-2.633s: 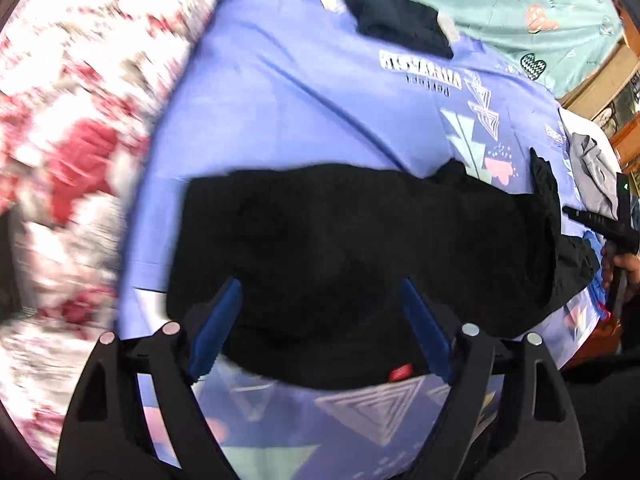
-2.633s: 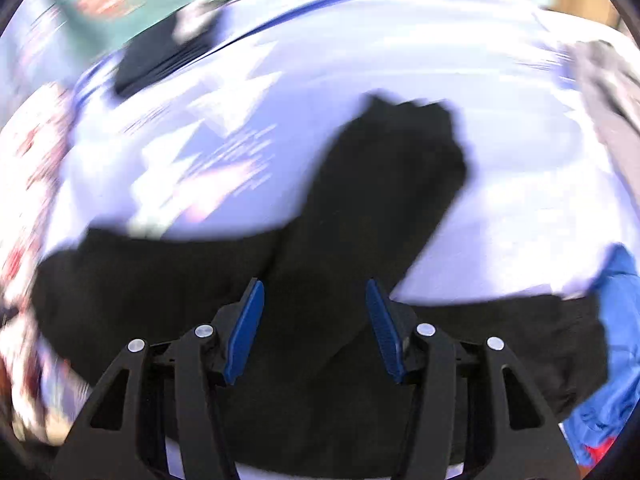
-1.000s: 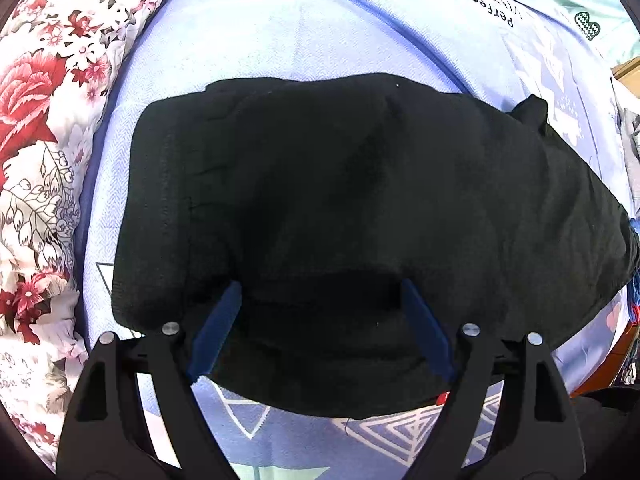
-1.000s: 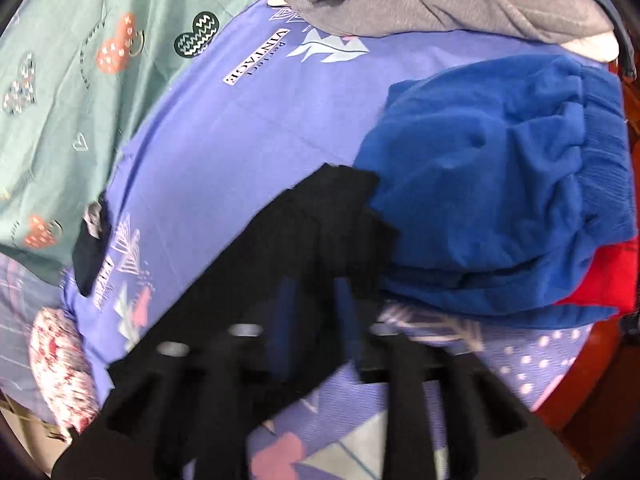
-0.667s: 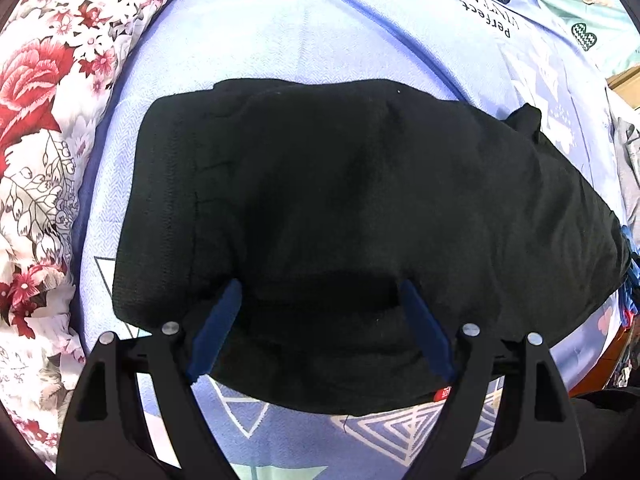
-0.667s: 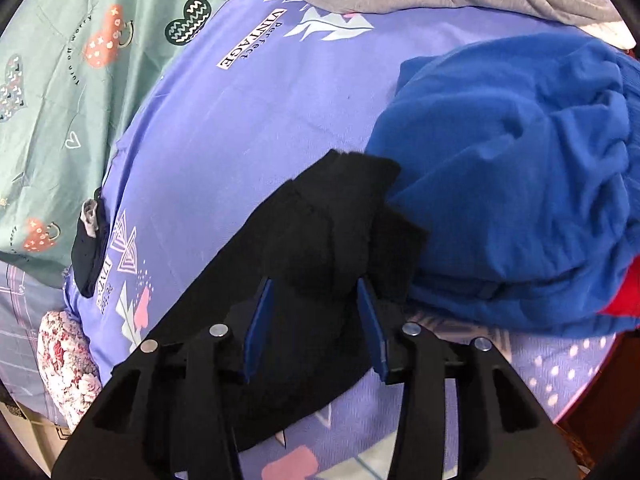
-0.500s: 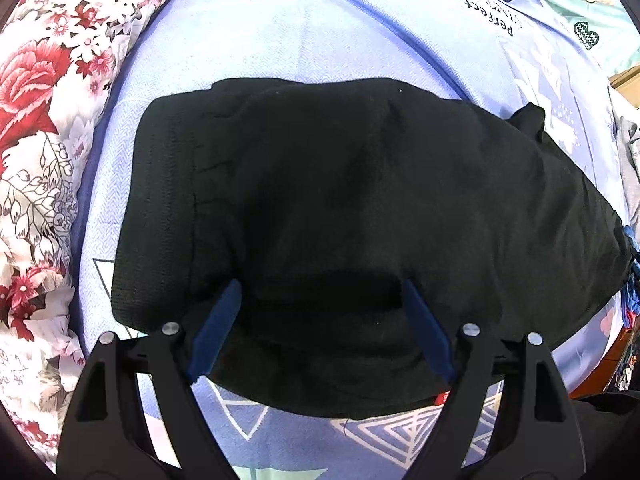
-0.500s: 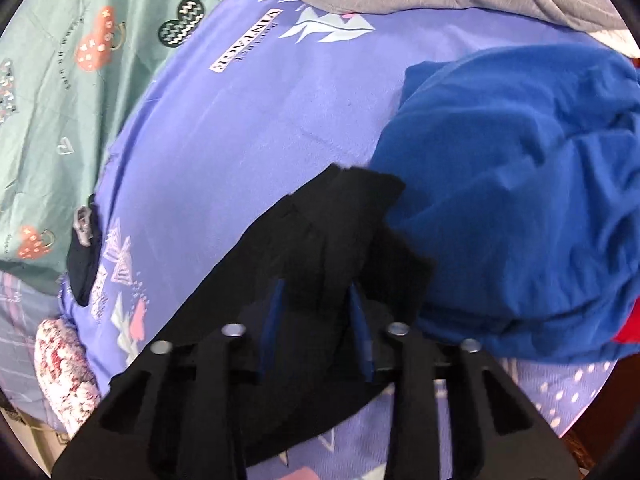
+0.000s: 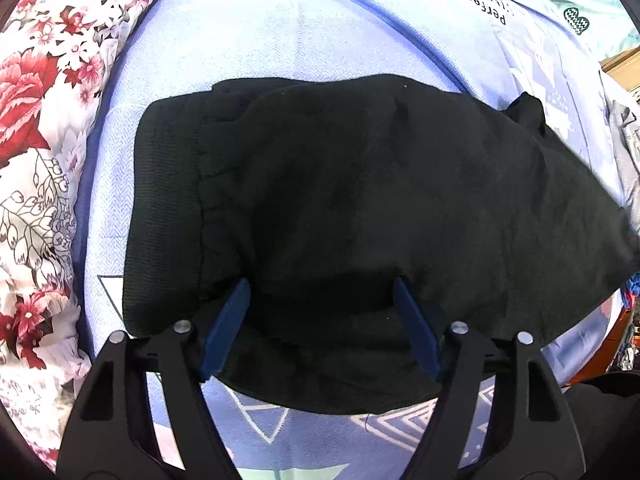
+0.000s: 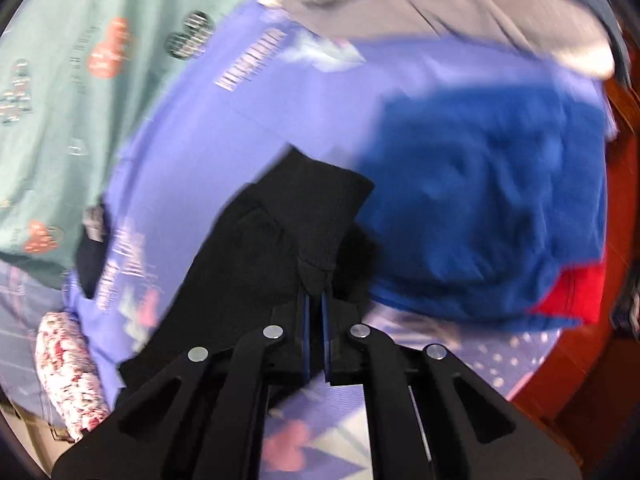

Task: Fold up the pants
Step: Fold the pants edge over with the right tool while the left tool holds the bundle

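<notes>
On the lilac bedsheet (image 9: pixel 280 40) I can read the printed word "Perfect", and beside it a second word, half hidden, ending in "AGE". The black pants (image 9: pixel 360 200) lie spread flat on this sheet, the waistband to the left, near the flowered cover (image 9: pixel 36 120). The left gripper (image 9: pixel 320 312) rests wide apart on the near edge of the pants, as half a second ago. The right gripper (image 10: pixel 314 296), which was apart before, is now clamped on a pant cuff (image 10: pixel 320 208), next to a blue garment (image 10: pixel 480 200).
</notes>
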Demonstrator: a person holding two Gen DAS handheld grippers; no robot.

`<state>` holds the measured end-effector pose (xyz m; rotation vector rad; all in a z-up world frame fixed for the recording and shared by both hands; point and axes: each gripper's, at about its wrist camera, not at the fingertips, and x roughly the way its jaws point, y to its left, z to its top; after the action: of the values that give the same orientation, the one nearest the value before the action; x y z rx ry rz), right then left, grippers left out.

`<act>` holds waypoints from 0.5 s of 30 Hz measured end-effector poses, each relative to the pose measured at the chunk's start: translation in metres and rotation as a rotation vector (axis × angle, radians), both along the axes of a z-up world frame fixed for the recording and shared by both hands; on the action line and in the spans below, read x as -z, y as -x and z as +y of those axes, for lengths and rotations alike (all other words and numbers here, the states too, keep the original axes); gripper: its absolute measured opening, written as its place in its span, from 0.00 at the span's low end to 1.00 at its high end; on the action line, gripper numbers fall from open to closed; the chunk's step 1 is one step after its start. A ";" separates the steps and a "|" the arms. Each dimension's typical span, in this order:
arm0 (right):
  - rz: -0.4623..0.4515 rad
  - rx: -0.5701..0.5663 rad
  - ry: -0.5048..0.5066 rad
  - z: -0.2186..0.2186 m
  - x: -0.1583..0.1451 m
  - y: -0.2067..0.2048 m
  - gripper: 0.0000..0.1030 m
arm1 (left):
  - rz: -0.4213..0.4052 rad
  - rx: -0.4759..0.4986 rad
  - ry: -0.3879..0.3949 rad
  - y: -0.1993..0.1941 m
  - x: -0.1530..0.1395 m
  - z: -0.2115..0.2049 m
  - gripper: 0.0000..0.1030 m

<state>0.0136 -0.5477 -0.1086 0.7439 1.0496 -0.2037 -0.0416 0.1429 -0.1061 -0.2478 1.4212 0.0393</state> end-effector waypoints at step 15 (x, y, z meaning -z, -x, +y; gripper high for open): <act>-0.011 -0.235 0.339 0.106 -0.023 -0.028 0.38 | -0.158 -0.052 -0.044 0.008 -0.051 0.005 0.80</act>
<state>0.0411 -0.4417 -0.0852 0.3128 1.0489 -0.1692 -0.0500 0.1484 -0.0555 -0.2457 1.2556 0.0919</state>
